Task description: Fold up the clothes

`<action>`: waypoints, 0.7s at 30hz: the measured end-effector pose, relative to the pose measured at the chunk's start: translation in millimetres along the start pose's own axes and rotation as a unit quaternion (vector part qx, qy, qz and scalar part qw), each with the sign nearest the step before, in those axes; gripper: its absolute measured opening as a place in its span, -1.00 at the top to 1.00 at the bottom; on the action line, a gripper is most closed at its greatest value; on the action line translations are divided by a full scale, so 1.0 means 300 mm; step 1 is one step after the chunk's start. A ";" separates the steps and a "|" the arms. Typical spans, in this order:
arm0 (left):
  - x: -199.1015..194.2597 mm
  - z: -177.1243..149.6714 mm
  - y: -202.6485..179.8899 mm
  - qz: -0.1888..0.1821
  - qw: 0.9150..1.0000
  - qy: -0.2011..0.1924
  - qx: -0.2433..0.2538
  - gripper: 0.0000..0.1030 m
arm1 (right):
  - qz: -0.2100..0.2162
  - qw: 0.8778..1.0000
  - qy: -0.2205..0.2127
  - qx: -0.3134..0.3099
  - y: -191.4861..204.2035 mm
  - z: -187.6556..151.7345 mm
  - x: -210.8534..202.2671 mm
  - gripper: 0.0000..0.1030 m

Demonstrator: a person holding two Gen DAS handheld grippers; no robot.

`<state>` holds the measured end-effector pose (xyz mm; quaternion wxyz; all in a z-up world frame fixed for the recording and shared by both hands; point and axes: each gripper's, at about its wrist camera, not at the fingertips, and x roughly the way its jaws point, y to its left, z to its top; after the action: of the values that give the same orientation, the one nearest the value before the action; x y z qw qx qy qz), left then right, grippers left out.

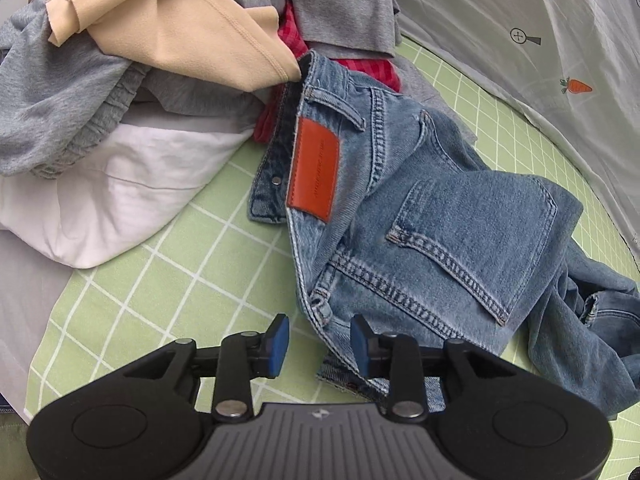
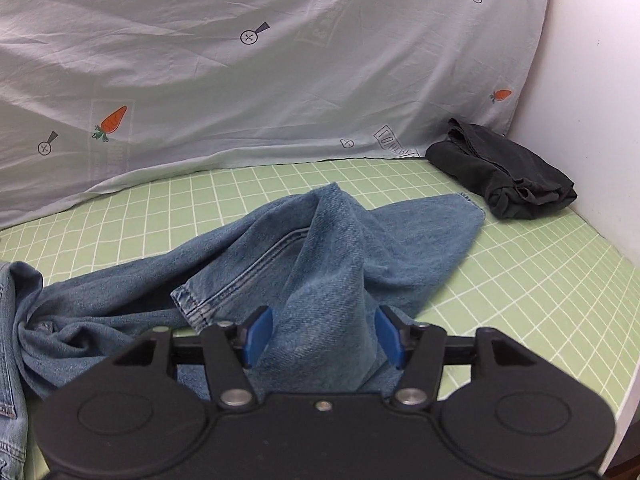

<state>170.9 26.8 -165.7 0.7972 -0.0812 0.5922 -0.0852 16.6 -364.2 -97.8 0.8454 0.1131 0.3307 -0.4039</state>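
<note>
Blue jeans (image 1: 440, 220) lie crumpled on the green checked sheet (image 1: 180, 264), back side up, with an orange leather patch (image 1: 314, 170) on the waistband. My left gripper (image 1: 320, 342) hovers over the waistband's near edge, its blue pads apart and clear of the denim. In the right wrist view a jeans leg (image 2: 340, 248) rises in a ridge that runs between the blue pads of my right gripper (image 2: 325, 338). Those jaws stand wide, with the denim loose between them.
A heap of unfolded clothes fills the far left: a beige garment (image 1: 180, 28), grey ones (image 1: 60, 92), a white one (image 1: 100, 192), a red checked one (image 1: 360, 64). A pale carrot-print sheet (image 2: 240, 80) hangs behind. A folded dark garment (image 2: 504, 176) lies by the white wall (image 2: 592, 120).
</note>
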 end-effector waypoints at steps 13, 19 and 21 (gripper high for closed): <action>0.127 -0.139 -0.122 -0.045 0.992 0.052 -0.103 -0.14 | 0.038 0.998 0.044 -0.039 -0.061 0.170 0.217 -0.26; 0.152 -0.179 -0.156 -0.017 0.988 0.022 -0.154 0.33 | 0.041 0.989 0.138 -0.039 -0.127 0.108 0.436 0.37; 0.155 -0.170 -0.181 -0.003 0.989 0.014 -0.148 0.54 | 0.062 0.985 0.160 -0.025 -0.157 0.079 0.504 0.75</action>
<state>133.2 -38.2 -210.9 0.7679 -0.1988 0.6090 0.0000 60.7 -497.6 -174.8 0.8077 0.1755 0.4636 -0.3191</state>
